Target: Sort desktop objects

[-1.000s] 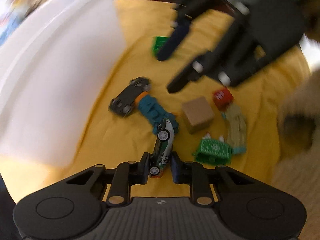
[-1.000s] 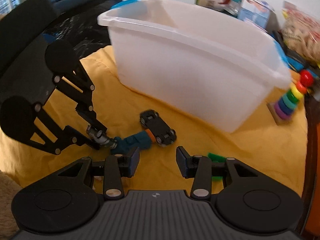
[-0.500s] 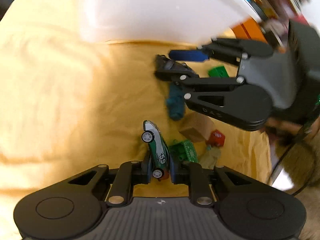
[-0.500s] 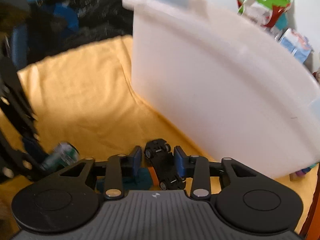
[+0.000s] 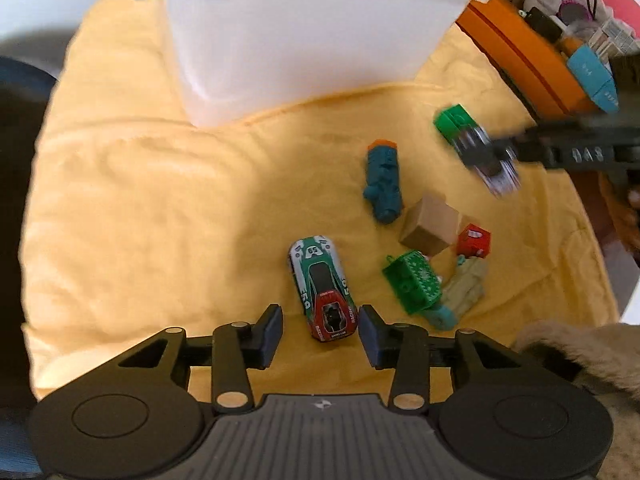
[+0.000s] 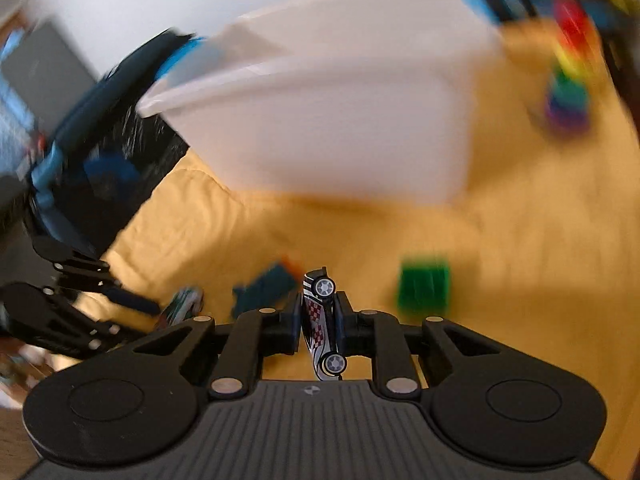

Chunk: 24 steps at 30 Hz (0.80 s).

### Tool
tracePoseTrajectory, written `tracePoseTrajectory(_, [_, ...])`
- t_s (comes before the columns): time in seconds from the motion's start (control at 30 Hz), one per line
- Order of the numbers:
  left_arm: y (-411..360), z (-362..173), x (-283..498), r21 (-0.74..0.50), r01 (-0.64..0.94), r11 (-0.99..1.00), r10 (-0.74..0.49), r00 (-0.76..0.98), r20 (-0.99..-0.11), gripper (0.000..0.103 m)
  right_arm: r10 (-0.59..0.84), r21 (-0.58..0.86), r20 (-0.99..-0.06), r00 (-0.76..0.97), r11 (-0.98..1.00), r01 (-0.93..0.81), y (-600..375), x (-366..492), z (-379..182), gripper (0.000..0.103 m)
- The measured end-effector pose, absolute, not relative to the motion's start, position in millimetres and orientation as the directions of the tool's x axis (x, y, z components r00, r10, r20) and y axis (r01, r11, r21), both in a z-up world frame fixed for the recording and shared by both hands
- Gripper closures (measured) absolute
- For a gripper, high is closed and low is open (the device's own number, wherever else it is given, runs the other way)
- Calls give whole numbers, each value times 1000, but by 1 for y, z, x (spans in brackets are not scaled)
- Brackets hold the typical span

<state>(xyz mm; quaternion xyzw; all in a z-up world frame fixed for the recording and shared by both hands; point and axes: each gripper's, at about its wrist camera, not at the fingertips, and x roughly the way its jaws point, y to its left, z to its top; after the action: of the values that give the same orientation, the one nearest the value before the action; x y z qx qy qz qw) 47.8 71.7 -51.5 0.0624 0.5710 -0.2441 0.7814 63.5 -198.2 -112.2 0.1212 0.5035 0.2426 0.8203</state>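
Left wrist view, lower centre: the left gripper (image 5: 319,332) stands wide apart over a yellow cloth (image 5: 160,208), a green racing car (image 5: 322,289) numbered 59 lying flat between its fingertips, touched by neither. Right of it cluster a green basket (image 5: 413,281), a brown cube (image 5: 431,225), a red block (image 5: 473,241) and a teal figure (image 5: 384,181). A white bin (image 5: 296,28) fills the upper centre. At right, blurred, the right gripper (image 5: 490,160) carries a checkered car (image 5: 496,168) beside a green block (image 5: 452,122). Right wrist view, lower centre: the right gripper (image 6: 318,320) is clamped on that checkered car (image 6: 322,328), held on its side, wheels facing the camera, above the cloth; the bin (image 6: 340,120) looms blurred above.
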Motion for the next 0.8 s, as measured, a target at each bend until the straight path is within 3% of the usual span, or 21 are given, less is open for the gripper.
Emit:
tracePoseTrajectory(0.17, [74,-53,41,-171,420,891,-297,256,-920,54,499,455,-790,356,867,-204,-205,50,-136,82])
tracePoseTrajectory(0.3, [65,-59,36,-141,396,908,-267,287,-920,53,339,260,-819,463,938,-227,-199,37,-121,52])
tracePoseTrajectory(0.57, [64,-53,29,-165,314,935,-275,348,-896,51,203,31,-808,553,952,-305,-171,13,-106,46])
tracePoseTrajectory(0.67, [53,-59,31,-170,301,938,-275,351,-895,51,182,10,-829,529,950,-312,-165,12,-117,46])
tracePoseTrajectory(0.8, [41,-69,34,-88,288,954,-201,391,-898,52,154,-11,-840,520,954,-301,-166,12,-129,48])
